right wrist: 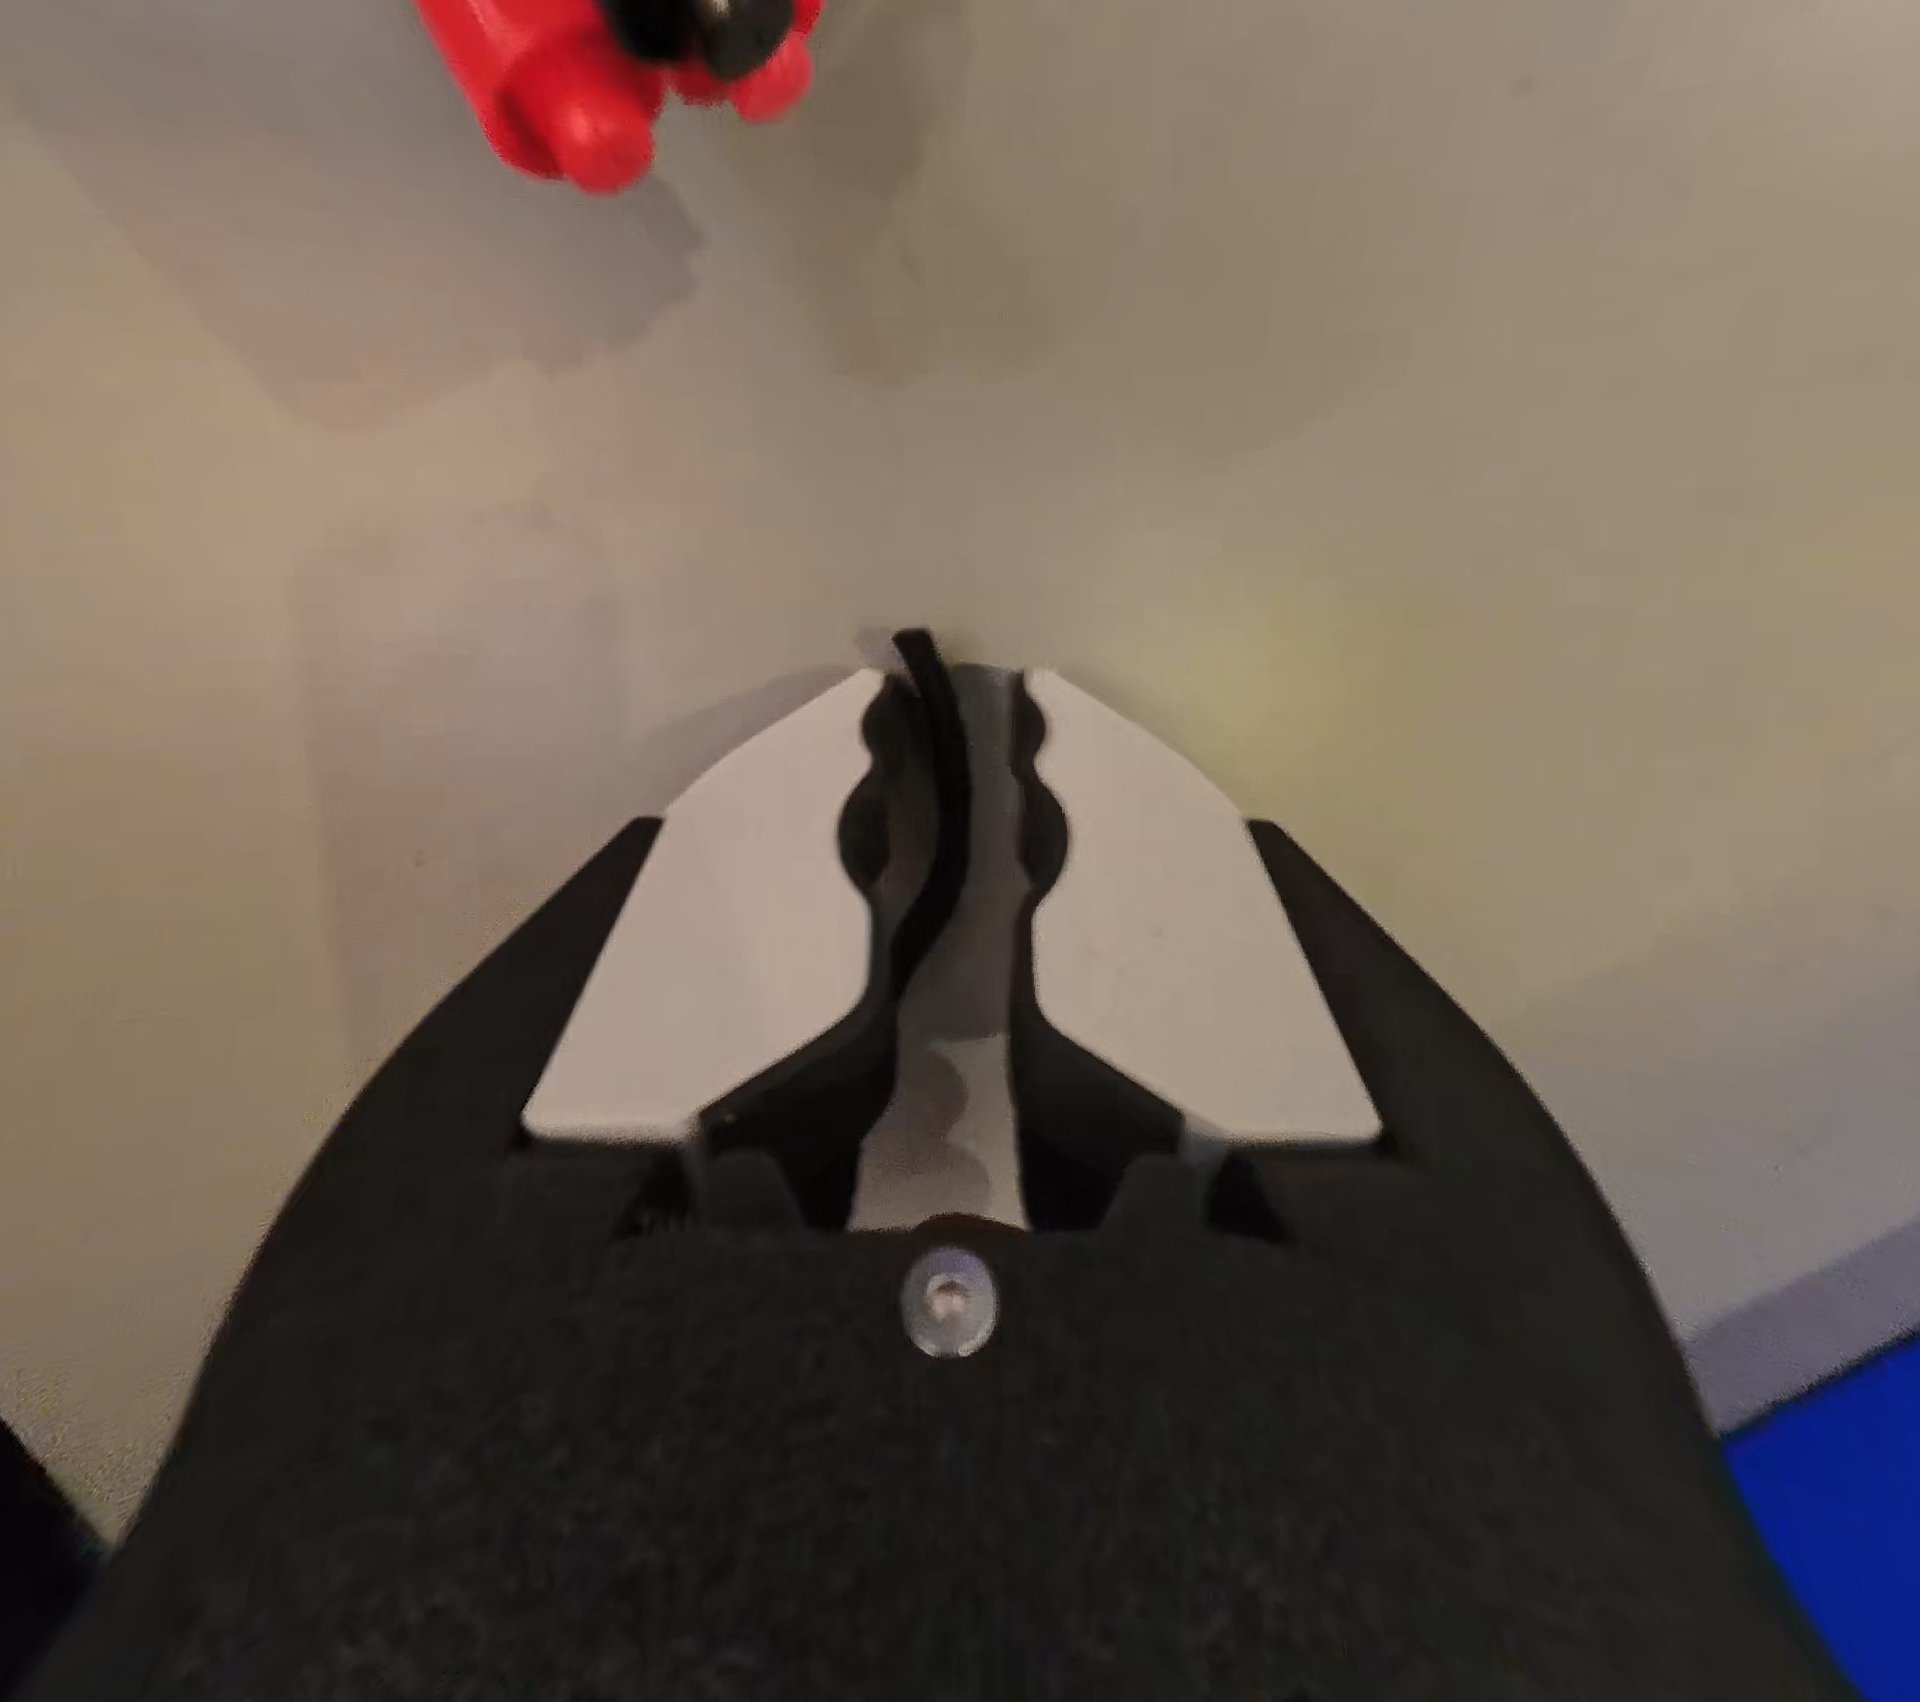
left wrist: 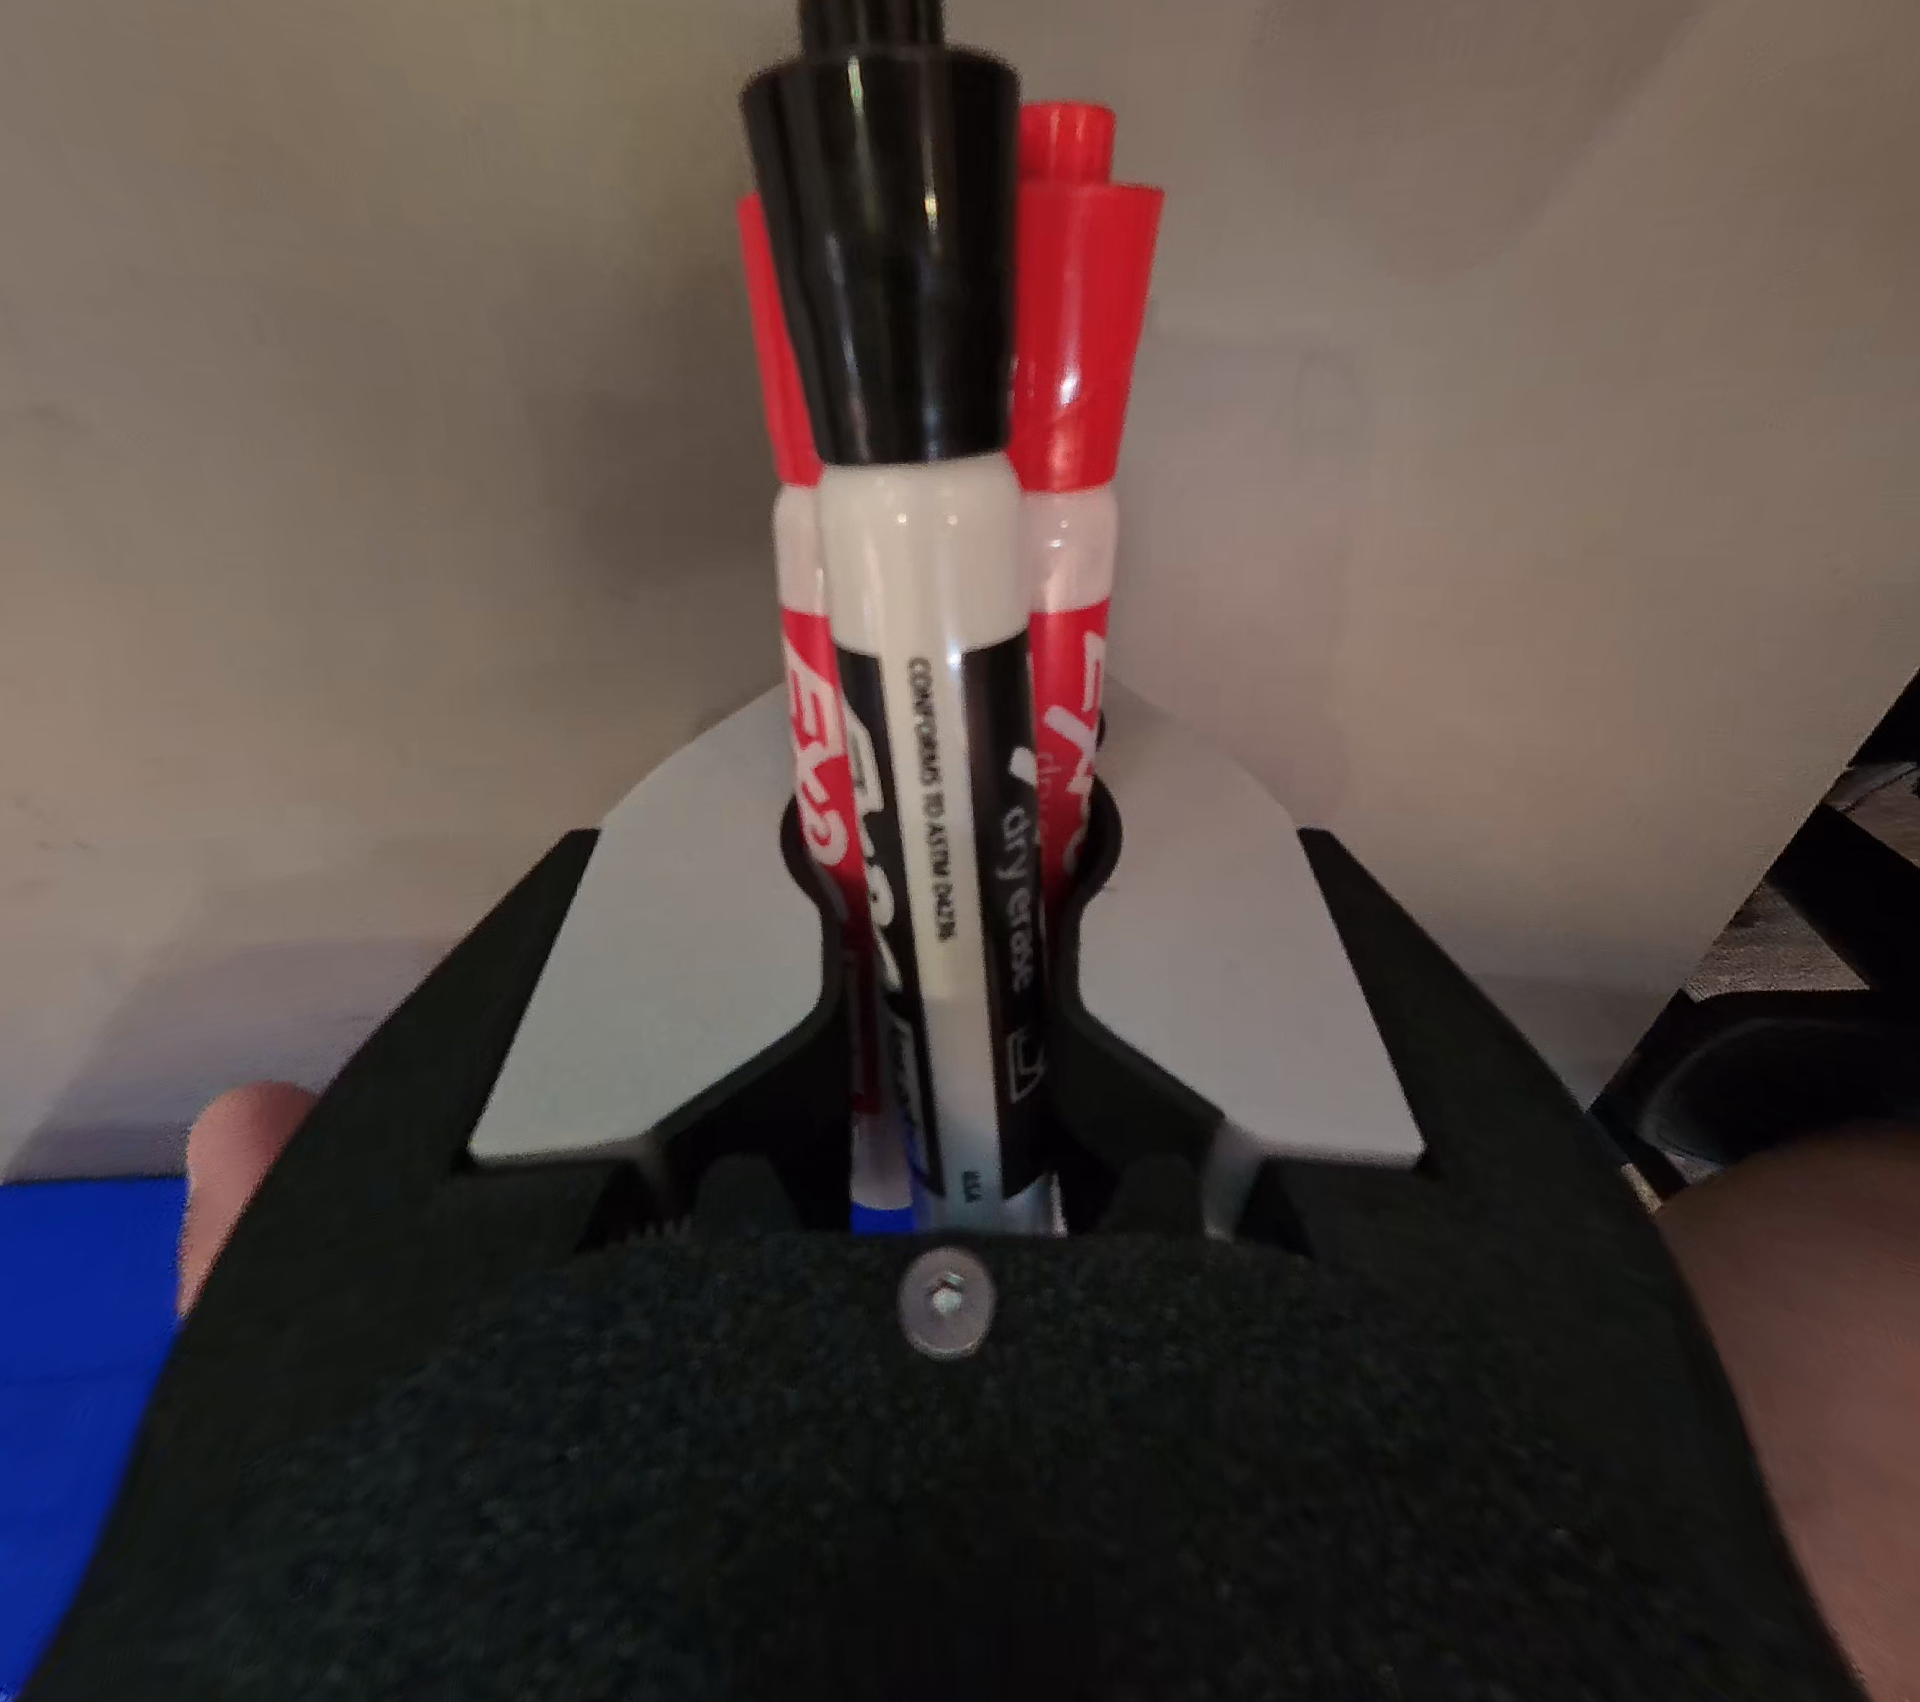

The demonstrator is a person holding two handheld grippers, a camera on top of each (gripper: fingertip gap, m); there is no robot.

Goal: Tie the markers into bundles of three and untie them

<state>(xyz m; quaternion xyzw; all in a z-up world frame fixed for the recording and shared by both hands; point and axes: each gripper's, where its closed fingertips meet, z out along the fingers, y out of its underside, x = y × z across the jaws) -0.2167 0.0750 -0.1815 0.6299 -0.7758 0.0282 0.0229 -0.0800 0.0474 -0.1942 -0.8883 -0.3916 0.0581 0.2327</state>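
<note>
Clamping, left gripper [left wrist: 948,779]: markers [left wrist: 914,613], barrels shown.
Right gripper [right wrist: 951,696]: slightly parted, black band [right wrist: 940,811] between; cap ends only.

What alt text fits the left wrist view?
The left gripper is shut on a bundle of three capped markers, one black in front and two red behind, which point away from the camera over a plain pale table. Part of a hand shows at the lower left edge.
</note>
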